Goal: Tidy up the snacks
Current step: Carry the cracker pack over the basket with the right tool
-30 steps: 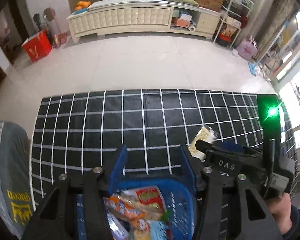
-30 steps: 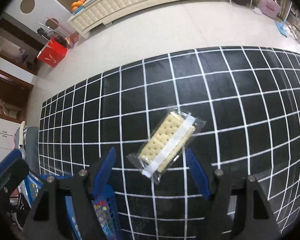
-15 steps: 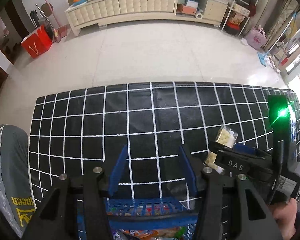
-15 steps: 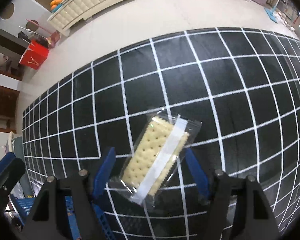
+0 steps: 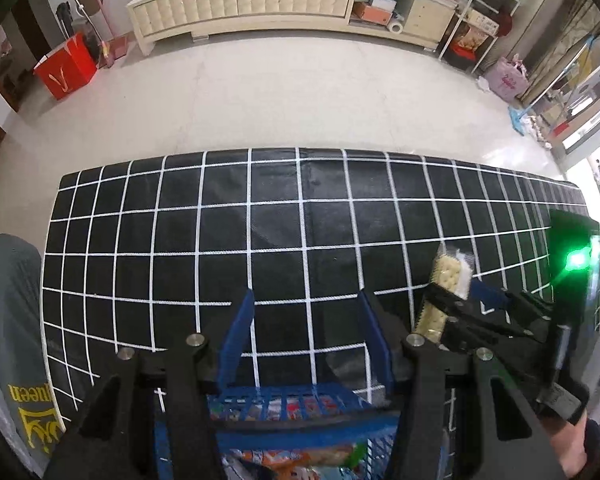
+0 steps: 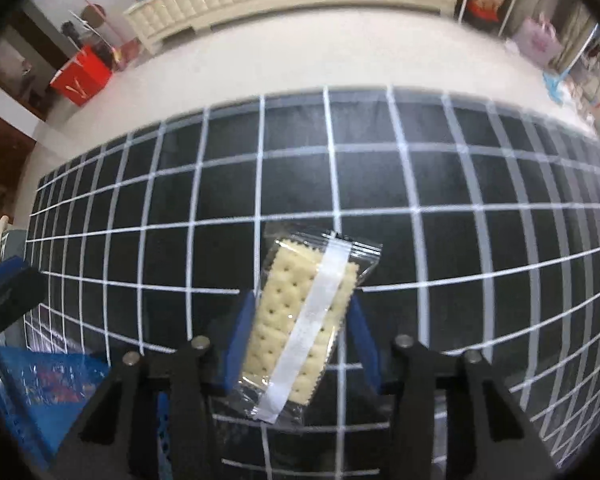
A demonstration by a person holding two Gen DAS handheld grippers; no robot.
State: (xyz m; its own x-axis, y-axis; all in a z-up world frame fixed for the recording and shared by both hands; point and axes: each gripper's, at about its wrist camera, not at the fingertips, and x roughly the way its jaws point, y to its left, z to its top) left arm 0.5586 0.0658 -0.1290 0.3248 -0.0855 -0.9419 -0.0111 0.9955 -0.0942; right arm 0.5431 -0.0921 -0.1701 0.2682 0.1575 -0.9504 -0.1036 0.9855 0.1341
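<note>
Cracker packet sits clamped between the right gripper jaws above the gridded surface; left gripper jaws spread wide over the blue basket of snacks

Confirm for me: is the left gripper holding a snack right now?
No, the left gripper is open and empty above the blue basket.

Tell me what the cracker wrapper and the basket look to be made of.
Cracker wrapper: thin clear plastic film, glossy, with a white strip; the crackers show through.
Basket: probably hard moulded plastic, blue, with slotted lattice walls.
</note>
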